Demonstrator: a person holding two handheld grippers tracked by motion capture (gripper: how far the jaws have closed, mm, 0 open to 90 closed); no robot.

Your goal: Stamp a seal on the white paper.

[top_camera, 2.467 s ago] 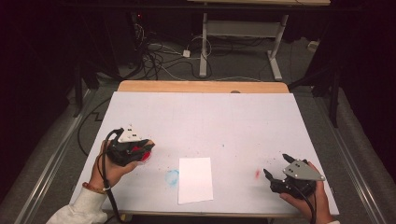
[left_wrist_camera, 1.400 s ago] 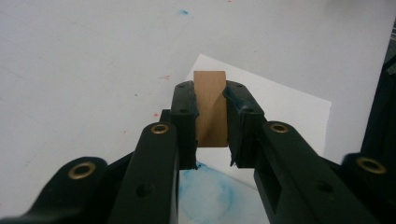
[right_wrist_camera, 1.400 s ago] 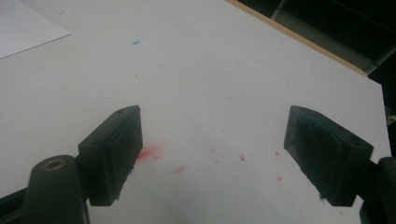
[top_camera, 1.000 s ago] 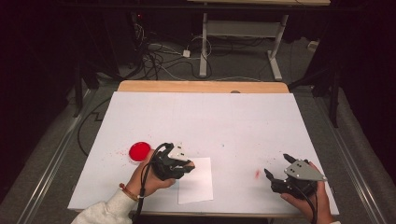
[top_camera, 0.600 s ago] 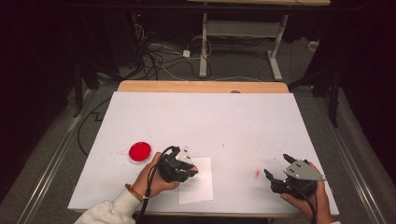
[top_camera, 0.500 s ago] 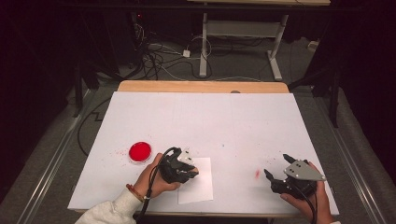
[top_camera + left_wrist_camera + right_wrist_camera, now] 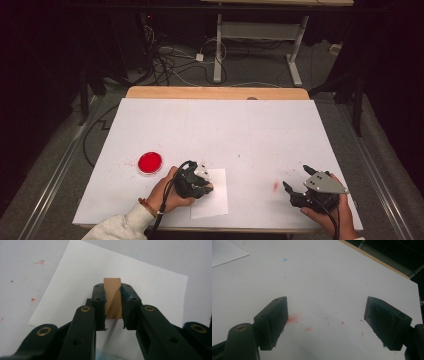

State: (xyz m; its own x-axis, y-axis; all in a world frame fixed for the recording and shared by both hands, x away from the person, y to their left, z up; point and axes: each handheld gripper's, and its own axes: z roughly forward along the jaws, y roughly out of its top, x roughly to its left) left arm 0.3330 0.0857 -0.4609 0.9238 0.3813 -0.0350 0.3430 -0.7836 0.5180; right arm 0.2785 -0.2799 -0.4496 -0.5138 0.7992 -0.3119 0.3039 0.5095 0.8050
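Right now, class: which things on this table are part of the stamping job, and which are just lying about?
In use:
- wooden stamp block, clamped in the left gripper
- sheet of paper under it
- red ink pad

Lying about:
- right gripper, open and empty over red smudges
- cables on the floor beyond the table

1 white table cover [image 7: 215, 130], under the jaws. 1 red smear [image 7: 292, 319], just beside one jaw of the right gripper [image 7: 327, 311]; red flecks [image 7: 342, 322] between its jaws. 1 blue speck [image 7: 285, 259], well beyond them. Floor cables [image 7: 170, 60], far beyond.
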